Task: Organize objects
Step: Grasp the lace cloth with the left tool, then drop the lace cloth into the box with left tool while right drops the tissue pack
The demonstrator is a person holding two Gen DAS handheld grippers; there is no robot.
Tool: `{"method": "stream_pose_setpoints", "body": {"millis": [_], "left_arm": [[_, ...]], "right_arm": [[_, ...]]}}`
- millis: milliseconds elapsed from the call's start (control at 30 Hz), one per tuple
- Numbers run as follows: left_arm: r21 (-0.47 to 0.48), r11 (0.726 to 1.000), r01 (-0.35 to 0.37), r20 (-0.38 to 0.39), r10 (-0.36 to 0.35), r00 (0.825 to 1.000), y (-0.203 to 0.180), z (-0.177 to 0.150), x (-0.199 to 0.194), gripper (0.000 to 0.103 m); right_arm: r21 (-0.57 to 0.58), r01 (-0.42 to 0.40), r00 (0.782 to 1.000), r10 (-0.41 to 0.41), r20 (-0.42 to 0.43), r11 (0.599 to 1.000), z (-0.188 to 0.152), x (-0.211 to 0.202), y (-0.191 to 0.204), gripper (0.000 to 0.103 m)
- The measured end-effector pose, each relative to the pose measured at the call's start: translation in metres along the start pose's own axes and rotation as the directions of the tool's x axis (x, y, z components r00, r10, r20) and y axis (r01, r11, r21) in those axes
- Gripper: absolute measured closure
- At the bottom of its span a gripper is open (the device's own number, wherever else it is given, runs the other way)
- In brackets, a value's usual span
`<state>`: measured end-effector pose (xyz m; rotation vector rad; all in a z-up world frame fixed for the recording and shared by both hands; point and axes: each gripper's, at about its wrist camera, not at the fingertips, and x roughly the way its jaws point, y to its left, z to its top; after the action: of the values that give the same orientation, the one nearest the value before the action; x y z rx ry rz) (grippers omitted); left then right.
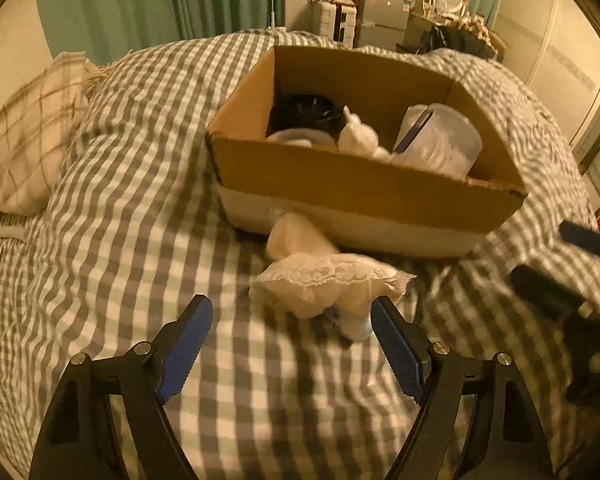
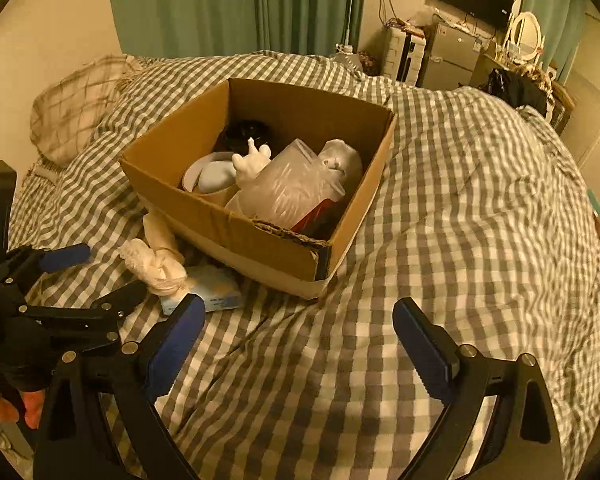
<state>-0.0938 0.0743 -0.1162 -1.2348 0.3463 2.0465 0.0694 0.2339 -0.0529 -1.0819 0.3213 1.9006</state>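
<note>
An open cardboard box [image 1: 340, 180] [image 2: 260, 236] stands on the checked bed. It holds a black bowl [image 1: 306, 114], a white cup [image 2: 212, 176], a white figurine [image 2: 252, 164] and a clear plastic container [image 1: 440, 140] [image 2: 288, 188]. A knotted white lace cloth [image 1: 328, 284] [image 2: 156, 264] lies in front of the box, partly on a pale blue tissue pack [image 2: 216, 294]. My left gripper [image 1: 292, 344] is open and empty just before the cloth. My right gripper [image 2: 300, 344] is open and empty over bare bedding, right of the cloth.
A checked pillow [image 1: 28, 136] lies at the head of the bed by green curtains [image 2: 220, 4]. Drawers, a small fridge [image 2: 452, 56] and a mirror stand beyond the bed's far side. The right gripper's body shows at the left wrist view's right edge [image 1: 572, 300].
</note>
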Motion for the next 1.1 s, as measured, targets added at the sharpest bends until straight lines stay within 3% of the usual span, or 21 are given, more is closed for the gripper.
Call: {"method": "stream_pose_setpoints", "body": {"millis": [233, 267, 300, 367, 467, 700, 900, 1100], "left_arm": [[0.007, 1.000, 0.006, -0.016, -0.006, 1.000, -0.006, 0.015, 0.019, 0.019], [0.011, 1.000, 0.012, -0.016, -0.011, 1.000, -0.007, 0.015, 0.021, 0.024], [0.018, 1.000, 0.021, -0.021, -0.020, 1.000, -0.008, 0.016, 0.024, 0.030], [0.023, 0.999, 0.036, -0.040, -0.035, 0.999, -0.008, 0.015, 0.029, 0.076], [-0.007, 0.998, 0.056, -0.049, -0.056, 0.997, -0.001, 0.011, 0.029, 0.092], [-0.078, 0.991, 0.105, 0.049, -0.101, 0.994, 0.025, -0.001, -0.024, 0.095], [-0.108, 0.994, 0.025, 0.110, -0.013, 0.994, 0.052, -0.012, -0.050, 0.095], [-0.150, 0.989, -0.008, 0.091, 0.022, 0.996, 0.069, -0.016, -0.040, 0.095]], "right_arm": [[0.012, -0.018, 1.000, 0.018, -0.024, 1.000, 0.000, 0.008, -0.002, 0.008], [0.012, -0.019, 1.000, 0.019, -0.024, 1.000, 0.000, 0.008, -0.002, 0.008], [0.011, -0.019, 0.999, 0.019, -0.025, 1.000, 0.000, 0.009, -0.001, 0.008], [0.006, -0.015, 1.000, 0.015, -0.028, 1.000, 0.000, 0.009, 0.001, 0.008], [-0.003, -0.028, 0.999, 0.028, -0.020, 1.000, 0.000, 0.006, 0.005, 0.008], [-0.023, -0.076, 0.997, 0.077, 0.019, 0.997, 0.004, -0.007, 0.021, 0.008], [0.011, -0.161, 0.986, 0.161, -0.033, 0.987, 0.009, 0.017, 0.040, 0.008], [-0.043, -0.150, 0.984, 0.145, -0.103, 0.988, 0.003, 0.054, 0.065, 0.005]]}}
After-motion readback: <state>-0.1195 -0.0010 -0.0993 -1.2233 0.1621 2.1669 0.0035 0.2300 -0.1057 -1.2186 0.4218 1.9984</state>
